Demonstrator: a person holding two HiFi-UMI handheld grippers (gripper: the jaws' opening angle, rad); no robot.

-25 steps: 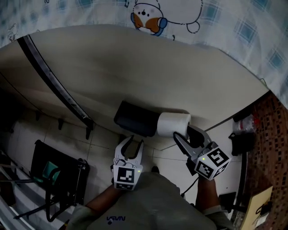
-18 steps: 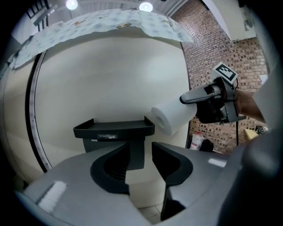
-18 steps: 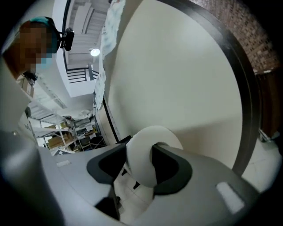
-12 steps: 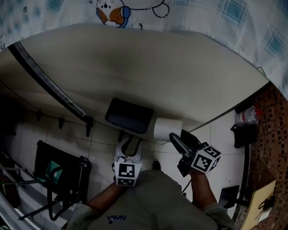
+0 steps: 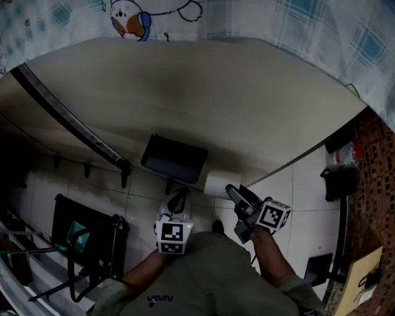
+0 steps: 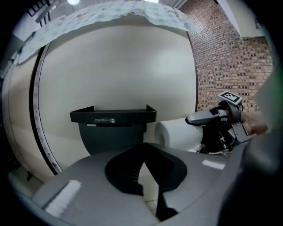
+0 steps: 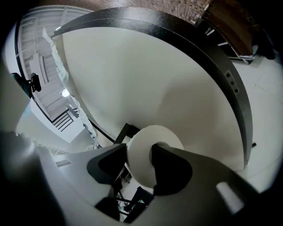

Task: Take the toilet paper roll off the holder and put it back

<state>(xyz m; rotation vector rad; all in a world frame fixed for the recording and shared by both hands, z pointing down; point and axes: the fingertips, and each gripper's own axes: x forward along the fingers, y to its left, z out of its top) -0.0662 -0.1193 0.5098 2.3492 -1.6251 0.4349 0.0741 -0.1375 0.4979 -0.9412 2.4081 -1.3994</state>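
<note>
A black wall holder (image 5: 173, 159) with a flat shelf top hangs on the cream wall. The white toilet paper roll (image 5: 215, 184) sits just off its lower right end. My right gripper (image 5: 229, 190) is shut on the roll. In the right gripper view one jaw reaches into the roll's (image 7: 148, 152) core and the other presses its outside. My left gripper (image 5: 179, 196) is shut and empty, just below the holder (image 6: 112, 117). From there I see the roll (image 6: 177, 134) to the right. Whether the roll rests on a spindle is hidden.
A long black bar (image 5: 68, 111) runs slantwise down the wall on the left. A black rack (image 5: 80, 234) stands on the tiled floor at lower left. A brick wall (image 5: 370, 185) rises at the right, and a checked cloth (image 5: 296, 18) covers the top.
The left jaws, open a second ago, have closed on nothing. The right gripper has rolled and carried the roll down and to the left, closer under the holder's right end.
</note>
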